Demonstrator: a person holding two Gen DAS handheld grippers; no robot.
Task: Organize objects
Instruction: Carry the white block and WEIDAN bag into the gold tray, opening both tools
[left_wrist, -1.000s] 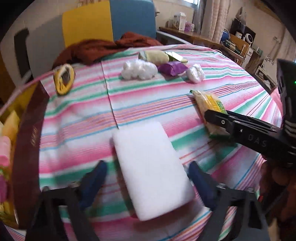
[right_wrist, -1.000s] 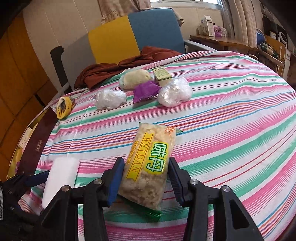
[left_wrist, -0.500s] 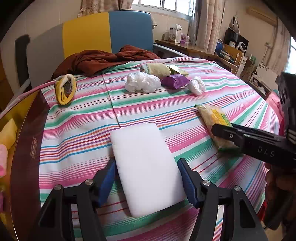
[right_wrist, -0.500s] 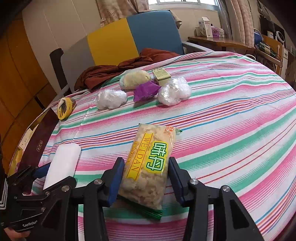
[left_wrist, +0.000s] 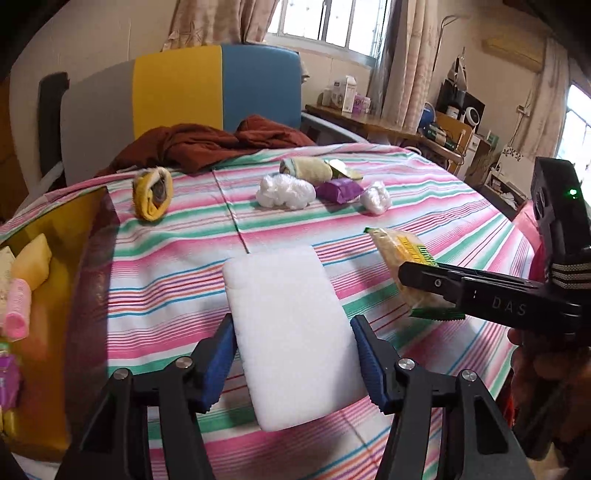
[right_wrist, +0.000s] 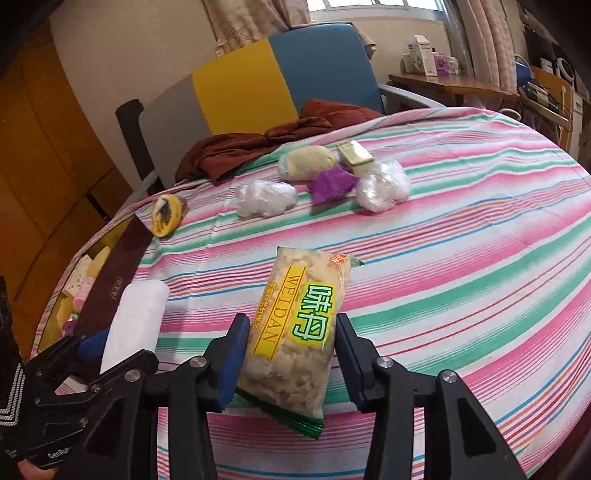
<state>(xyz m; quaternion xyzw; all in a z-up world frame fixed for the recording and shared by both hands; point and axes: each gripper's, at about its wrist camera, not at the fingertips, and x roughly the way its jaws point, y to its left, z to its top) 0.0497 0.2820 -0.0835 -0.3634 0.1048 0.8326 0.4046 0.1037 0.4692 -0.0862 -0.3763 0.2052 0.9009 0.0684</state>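
Left tongs (left_wrist: 293, 356) just been closing, now pinching white sponge block (left_wrist: 291, 332) across short width, near its lower half — block looks lifted off striped bench (left_wrist: 166, 258). Likely very light, soft, squashes easily; grip on flat long edges fine, light squeeze enough.

Right tongs (right_wrist: 291, 363) pinching snack packet (right_wrist: 299, 325) by both sides, lower half, sealed end hanging below. Film probably slippery, contents brittle — hold mid-body, not seal; don't crush.

Box (left_wrist: 55, 295) of small items at left bench edge — probable drop spot.
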